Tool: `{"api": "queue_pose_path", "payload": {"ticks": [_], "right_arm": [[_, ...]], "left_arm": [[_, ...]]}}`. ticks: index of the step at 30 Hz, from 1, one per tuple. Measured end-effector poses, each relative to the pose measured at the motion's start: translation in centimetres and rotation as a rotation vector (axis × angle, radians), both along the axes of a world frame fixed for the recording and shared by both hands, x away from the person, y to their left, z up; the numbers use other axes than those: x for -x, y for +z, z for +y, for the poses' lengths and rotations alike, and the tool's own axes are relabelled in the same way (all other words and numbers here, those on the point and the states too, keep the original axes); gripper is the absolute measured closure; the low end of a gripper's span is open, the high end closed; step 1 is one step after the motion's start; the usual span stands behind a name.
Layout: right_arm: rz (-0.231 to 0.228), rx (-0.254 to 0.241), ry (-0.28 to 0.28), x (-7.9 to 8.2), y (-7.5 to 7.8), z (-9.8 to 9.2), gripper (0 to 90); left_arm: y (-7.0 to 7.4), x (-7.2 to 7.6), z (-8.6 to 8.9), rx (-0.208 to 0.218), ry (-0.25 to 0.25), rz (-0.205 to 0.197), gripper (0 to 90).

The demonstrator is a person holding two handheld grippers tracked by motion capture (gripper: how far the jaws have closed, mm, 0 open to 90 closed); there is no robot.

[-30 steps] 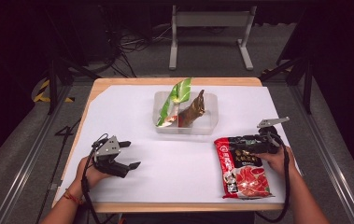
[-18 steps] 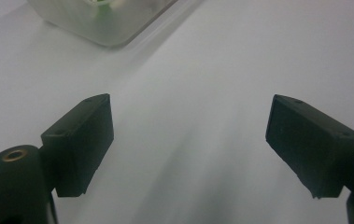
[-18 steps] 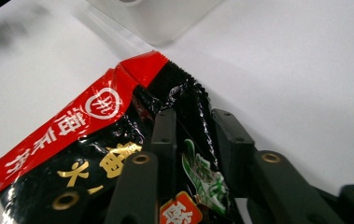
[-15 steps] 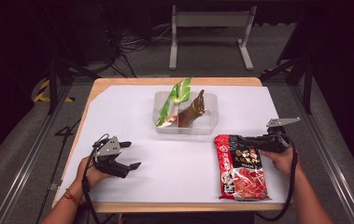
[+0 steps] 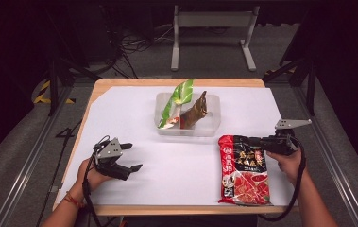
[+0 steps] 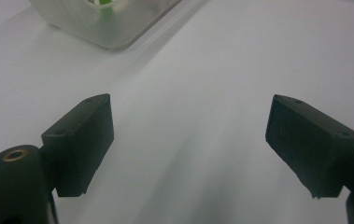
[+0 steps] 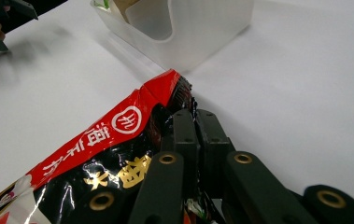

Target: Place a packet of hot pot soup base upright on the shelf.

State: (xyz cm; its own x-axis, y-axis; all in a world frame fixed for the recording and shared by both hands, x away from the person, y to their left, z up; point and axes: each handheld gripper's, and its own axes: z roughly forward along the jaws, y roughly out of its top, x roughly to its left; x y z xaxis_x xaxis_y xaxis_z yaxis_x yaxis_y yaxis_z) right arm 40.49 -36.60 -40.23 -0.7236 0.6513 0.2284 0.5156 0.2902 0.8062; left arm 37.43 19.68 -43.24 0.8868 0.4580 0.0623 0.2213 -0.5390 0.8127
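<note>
Wooden table w/ white paper sheet over it (image 5: 134, 109). Landmark: clear plastic rectangular tub (image 5: 212, 124) at the sheet's far middle; it holds a green-and-white foil wrapper (image 5: 176, 101) and a brown twisted packet (image 5: 194, 112), both leaning up over its rim. Tub corner also seen in left gripper view (image 6: 104, 23) and right gripper view (image 7: 198, 28).

Red-and-black glossy snack bag w/ white lettering (image 5: 242, 168) lies flat just in front of the tub, toward its right corner; far edge near the tub, probably not touching, hard to tell from above. Up close (image 7: 95, 149) its top corner looks slightly lifted off the paper.

Right gripper (image 5: 256, 142) at the bag's far right corner: jaws have just been closing and are now pinched tight on the bag's edge (image 7: 195, 126).

Left gripper (image 5: 132, 158), well left-front of the tub, low over bare paper, jaws wide apart (image 6: 188, 140), nothing between.
</note>
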Motion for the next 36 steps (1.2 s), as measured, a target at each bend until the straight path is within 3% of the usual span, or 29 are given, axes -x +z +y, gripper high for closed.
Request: {"api": "queue_pose_path", "payload": {"ticks": [10,16,27,36], "right_arm": [[-0.066,-0.012,0.013,1.2,3.1,1.4,88.7],[-0.134,-0.032,0.018,2.5,5.6,2.3,89.0],[-0.241,-0.059,0.032,4.6,8.8,3.3,89.4],[-0.288,-0.068,0.014,5.3,10.0,3.4,89.4]], "left_arm": [[0.1,0.1,-0.1,0.007,0.001,0.0,16.2],[0.1,0.0,0.0,0.013,0.004,0.006,16.2],[0.3,-0.1,0.1,0.026,0.014,0.006,16.2],[0.5,-0.1,0.4,0.038,0.034,-0.011,15.7]]}}
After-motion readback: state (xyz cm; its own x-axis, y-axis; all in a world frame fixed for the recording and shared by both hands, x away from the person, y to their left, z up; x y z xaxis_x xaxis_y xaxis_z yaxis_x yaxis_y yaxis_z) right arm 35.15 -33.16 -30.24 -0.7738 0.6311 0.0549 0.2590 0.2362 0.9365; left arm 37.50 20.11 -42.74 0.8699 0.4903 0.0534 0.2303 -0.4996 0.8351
